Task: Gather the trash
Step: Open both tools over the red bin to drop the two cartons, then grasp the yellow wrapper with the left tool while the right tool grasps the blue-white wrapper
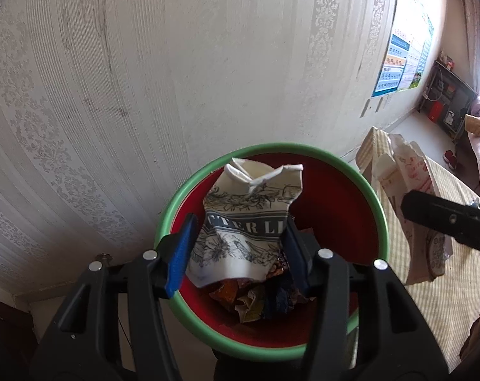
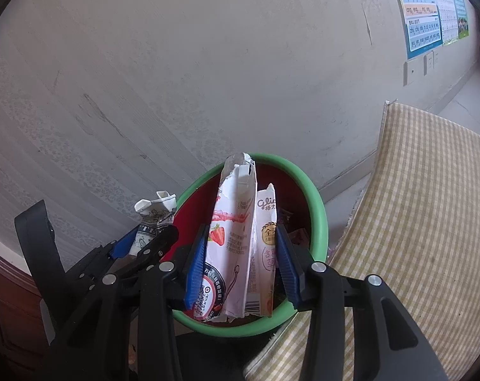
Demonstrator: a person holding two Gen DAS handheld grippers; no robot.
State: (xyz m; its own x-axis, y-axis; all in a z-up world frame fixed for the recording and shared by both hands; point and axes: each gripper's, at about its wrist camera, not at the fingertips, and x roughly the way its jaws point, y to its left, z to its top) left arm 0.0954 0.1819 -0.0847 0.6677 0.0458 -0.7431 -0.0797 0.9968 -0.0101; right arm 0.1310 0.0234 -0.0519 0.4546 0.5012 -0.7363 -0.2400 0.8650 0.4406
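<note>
Left wrist view looks down into a red bin [image 1: 335, 190] with a green rim, standing against a wall [image 1: 144, 79] covered in pale patterned wallpaper. The left gripper [image 1: 236, 247] hangs over the bin's mouth, its 2 blue-padded jaws clamped on a crushed paper cup [image 1: 240, 222] printed with dark flower drawings and a band of letters. The cup stands upright between the pads, its squashed rim pointing away from the camera. Below it, at the bottom of the bin, lies a heap of crumpled wrappers [image 1: 256, 298] in orange, yellow and dark blue. To the right, a checked cloth [image 1: 446, 301] covers a piece of furniture just beside the bin, and the black tip of the right gripper shows in front of it with a pale carton [image 1: 411, 177].

From the right wrist view, the right gripper [image 2: 240, 260] is also over the bin [image 2: 319, 222], near its front rim. Its jaws hold a torn pink and white carton [image 2: 233, 238] with a strawberry picture, upright and flattened. The left pad presses its side; the right pad lies against a second flap with printed lettering. The left gripper [image 2: 144, 241] shows at the left, holding the paper cup [image 2: 154, 212] just outside the rim as seen from here. The checked cloth [image 2: 414, 206] fills the right side, and coloured posters [image 2: 424, 9] hang on the wall [image 2: 176, 79] at the top right.
</note>
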